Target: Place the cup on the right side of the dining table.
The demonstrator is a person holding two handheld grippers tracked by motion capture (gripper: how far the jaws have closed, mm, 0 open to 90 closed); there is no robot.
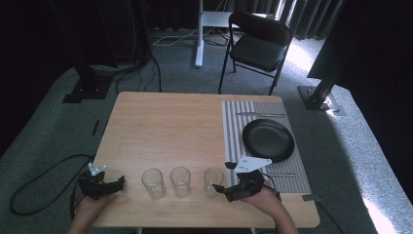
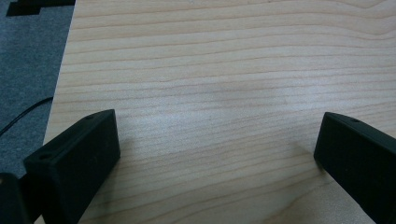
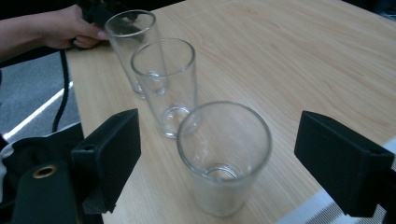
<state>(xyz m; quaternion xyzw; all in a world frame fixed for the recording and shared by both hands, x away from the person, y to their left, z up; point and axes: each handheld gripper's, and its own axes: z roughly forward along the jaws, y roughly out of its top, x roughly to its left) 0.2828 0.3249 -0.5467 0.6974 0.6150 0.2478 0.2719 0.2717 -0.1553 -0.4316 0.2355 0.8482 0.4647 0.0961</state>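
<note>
From the high view, three clear glasses stand upright in a row along the near edge of your wooden table (image 1: 165, 122); your right gripper (image 1: 225, 186) sits just beside the rightmost glass (image 1: 213, 180), at its 3 o'clock.

In the left gripper view, your left gripper (image 2: 217, 144) gapes wide over bare, grained wood, holding nothing.

In the right gripper view, your jaws stand wide apart, empty, flanking the nearest glass, mouth up.

Behind your wooden table (image 1: 160, 126) stands a black folding chair (image 1: 258, 44), with black cables (image 1: 34, 187) trailing across the grey carpet (image 1: 44, 122).
</note>
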